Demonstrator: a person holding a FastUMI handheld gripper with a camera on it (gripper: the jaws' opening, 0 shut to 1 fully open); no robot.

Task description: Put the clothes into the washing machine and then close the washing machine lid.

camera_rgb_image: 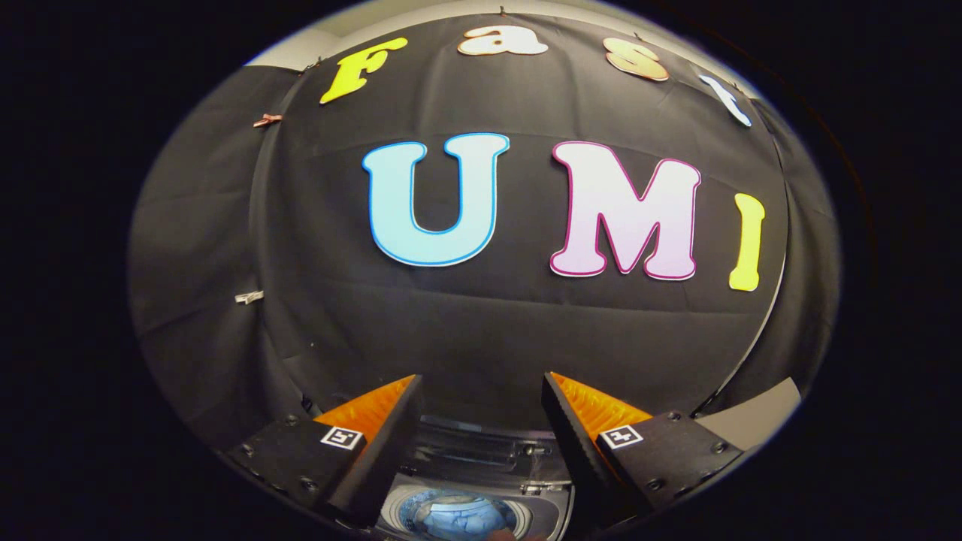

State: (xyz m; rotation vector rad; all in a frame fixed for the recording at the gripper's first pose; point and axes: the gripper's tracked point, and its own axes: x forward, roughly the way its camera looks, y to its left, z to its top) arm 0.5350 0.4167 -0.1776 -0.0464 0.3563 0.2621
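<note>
My gripper (481, 391) is held high, its two fingers spread wide apart with nothing between them. Far below, seen through the gap between the fingers, is the top of the washing machine (545, 515) with its round drum opening (457, 517). Pale blue cloth (460, 520) lies inside the drum. The raised lid (481, 454), dark and see-through, stands behind the opening, just under the fingertips in the view.
The black cloth wall (481, 330) of the booth stands straight ahead, beyond the machine. A strip of pale surface (755, 421) shows to the right of the right finger.
</note>
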